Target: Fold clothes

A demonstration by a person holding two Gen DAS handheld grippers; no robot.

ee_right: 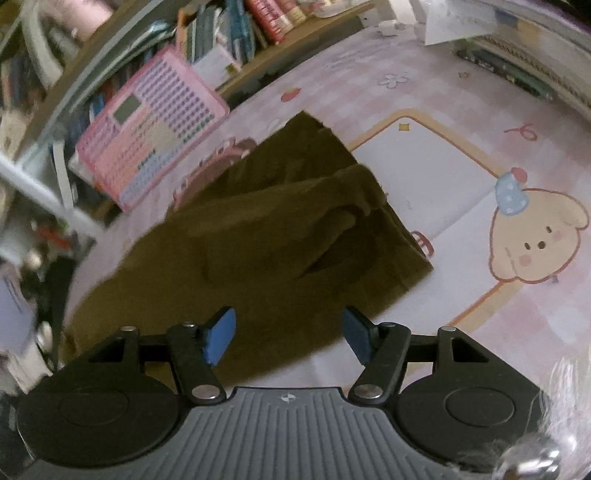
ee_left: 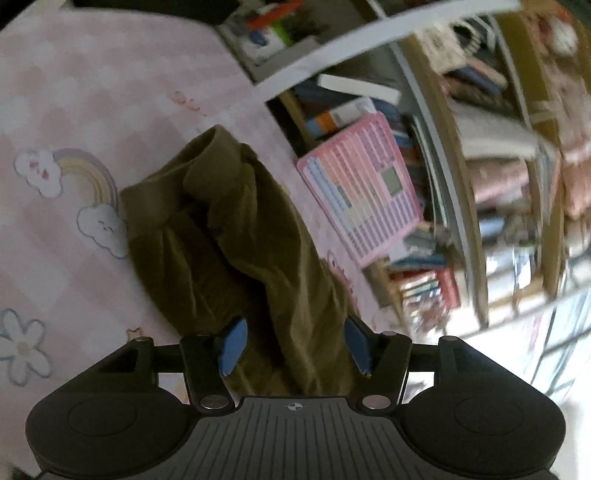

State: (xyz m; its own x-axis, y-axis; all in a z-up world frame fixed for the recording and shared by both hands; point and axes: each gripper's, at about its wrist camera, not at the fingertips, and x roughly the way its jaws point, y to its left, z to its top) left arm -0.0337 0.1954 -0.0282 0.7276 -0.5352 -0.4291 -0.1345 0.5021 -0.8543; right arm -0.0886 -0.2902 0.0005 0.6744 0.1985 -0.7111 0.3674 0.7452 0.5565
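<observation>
An olive-brown garment (ee_left: 240, 229) lies bunched on a pink cartoon-print sheet (ee_left: 74, 92), its ribbed cuffs at the far end. In the left wrist view my left gripper (ee_left: 295, 347) stands open, with a ridge of the cloth running between its blue pads (ee_left: 232, 347); the pads do not visibly squeeze it. In the right wrist view the same garment (ee_right: 266, 236) lies partly folded and creased. My right gripper (ee_right: 290, 338) hovers open over its near edge, nothing held between its pads (ee_right: 219, 336).
A pink toy tablet with rows of buttons (ee_right: 147, 125) (ee_left: 362, 188) leans beside the sheet's edge, close to the garment. Behind it stand crowded bookshelves (ee_left: 480, 147) (ee_right: 240, 22). The sheet (ee_right: 424, 177) to the right of the garment carries a puppy print.
</observation>
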